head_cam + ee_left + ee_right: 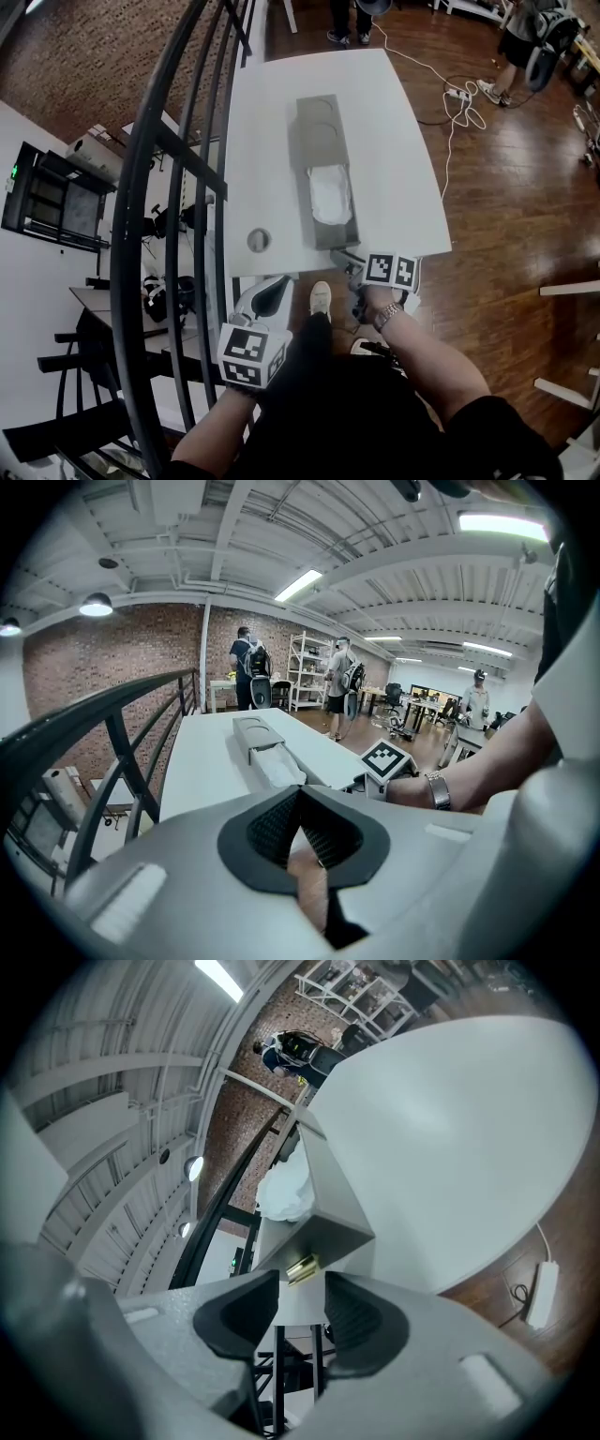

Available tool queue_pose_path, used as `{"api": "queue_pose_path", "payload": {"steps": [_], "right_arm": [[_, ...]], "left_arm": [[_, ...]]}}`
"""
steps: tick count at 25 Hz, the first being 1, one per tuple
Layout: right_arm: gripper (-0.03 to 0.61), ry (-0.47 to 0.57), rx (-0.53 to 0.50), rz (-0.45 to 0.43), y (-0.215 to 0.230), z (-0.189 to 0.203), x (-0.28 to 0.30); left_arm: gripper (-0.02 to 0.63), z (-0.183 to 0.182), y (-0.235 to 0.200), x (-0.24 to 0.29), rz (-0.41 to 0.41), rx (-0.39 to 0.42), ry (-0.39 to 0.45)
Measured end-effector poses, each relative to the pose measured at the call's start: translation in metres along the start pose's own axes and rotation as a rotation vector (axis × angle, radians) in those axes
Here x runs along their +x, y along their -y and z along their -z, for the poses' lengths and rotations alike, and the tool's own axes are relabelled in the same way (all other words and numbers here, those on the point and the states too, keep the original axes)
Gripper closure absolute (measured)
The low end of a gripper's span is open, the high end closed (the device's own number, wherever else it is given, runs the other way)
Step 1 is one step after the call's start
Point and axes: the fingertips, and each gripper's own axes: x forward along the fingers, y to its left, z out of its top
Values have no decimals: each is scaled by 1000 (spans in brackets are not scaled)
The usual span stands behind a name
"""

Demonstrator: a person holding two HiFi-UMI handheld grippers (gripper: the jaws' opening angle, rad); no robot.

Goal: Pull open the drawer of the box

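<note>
A long grey box (322, 127) lies on the white table (394, 169). Its drawer (354, 214) stands pulled out toward the table's near edge, with a crumpled white wad (330, 192) inside. My right gripper (346, 259) is at the drawer's front end. In the right gripper view its jaws stand open (302, 1309), and the small brass knob (301, 1268) on the drawer front (328, 1234) sits just ahead of the gap, untouched by the pads. My left gripper (273, 287) hangs off the table at the near left, and in its own view (300, 795) its pads meet with nothing held.
A round hole (259, 240) sits in the table near its front left corner. A black curved railing (150, 234) runs along the table's left side. Cables and a power strip (459, 98) lie on the wooden floor at the right. People stand beyond the table's far end (248, 667).
</note>
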Motion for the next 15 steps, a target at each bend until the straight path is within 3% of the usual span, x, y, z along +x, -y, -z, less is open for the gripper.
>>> {"api": "queue_pose_path", "payload": {"steps": [15], "right_arm": [[443, -10, -74, -8, -8, 2, -33]], "left_arm": [[598, -13, 27, -10, -18, 25, 49]]}}
